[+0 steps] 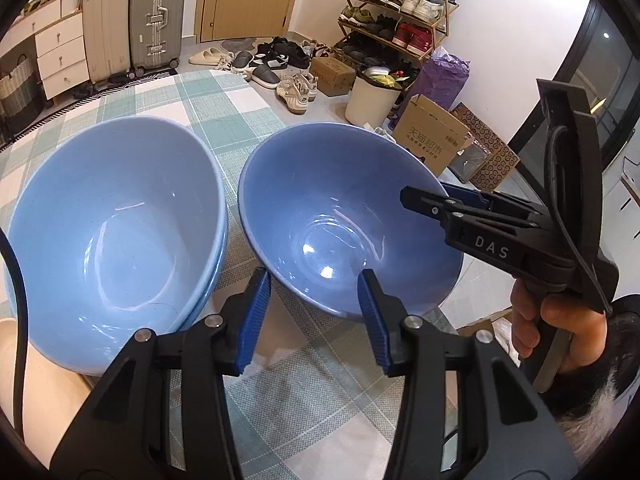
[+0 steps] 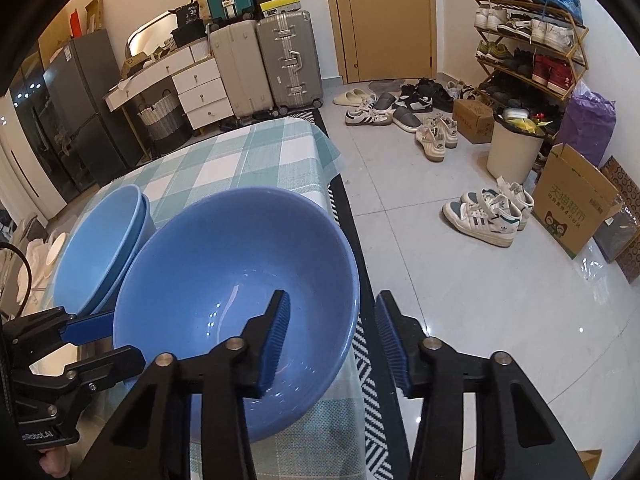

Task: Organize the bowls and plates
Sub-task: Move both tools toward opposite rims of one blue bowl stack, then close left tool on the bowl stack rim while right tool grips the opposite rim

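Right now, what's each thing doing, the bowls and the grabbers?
darker blue bowl: upright, empty, rim between both grippers' jaws
lighter blue bowls: two nested, upright, empty
left gripper: astride the bowl's near rim; grip unclear
right gripper: astride the rim, outer pad not touching
door: closed

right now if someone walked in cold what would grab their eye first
The darker blue bowl near the table's edge, with the left gripper and the right gripper each straddling its rim from different sides. Right beside it on the checked tablecloth sits a stack of lighter blue bowls. Behind, shoes litter the floor below a full shoe rack.
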Demonstrator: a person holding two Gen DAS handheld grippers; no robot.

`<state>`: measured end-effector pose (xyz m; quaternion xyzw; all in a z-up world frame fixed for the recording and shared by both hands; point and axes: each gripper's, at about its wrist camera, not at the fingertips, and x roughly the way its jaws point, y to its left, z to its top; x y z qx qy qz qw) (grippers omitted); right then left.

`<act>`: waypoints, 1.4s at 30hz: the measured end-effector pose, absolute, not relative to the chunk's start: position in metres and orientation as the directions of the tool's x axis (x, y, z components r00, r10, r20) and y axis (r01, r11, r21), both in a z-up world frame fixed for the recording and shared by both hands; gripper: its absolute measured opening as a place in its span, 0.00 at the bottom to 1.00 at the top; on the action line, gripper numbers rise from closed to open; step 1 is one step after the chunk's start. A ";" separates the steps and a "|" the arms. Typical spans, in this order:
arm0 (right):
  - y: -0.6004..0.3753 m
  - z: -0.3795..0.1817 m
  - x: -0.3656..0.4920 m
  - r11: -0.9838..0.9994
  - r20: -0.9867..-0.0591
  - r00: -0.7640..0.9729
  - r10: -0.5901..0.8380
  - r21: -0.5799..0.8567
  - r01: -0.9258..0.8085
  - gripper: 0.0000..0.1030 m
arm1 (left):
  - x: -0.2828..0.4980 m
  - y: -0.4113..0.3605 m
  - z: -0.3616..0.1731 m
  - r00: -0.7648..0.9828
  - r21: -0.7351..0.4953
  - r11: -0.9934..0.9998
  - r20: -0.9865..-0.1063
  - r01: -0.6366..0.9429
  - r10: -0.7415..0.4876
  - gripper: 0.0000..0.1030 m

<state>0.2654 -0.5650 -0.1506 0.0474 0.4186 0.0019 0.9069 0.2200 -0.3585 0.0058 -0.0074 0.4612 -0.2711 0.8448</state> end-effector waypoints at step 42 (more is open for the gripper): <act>-0.527 -0.086 0.233 1.000 -0.685 0.728 -0.006 0.002 0.010 0.26 | 0.191 -0.318 0.069 0.524 -0.233 0.844 -0.695 0.483 -0.492 0.32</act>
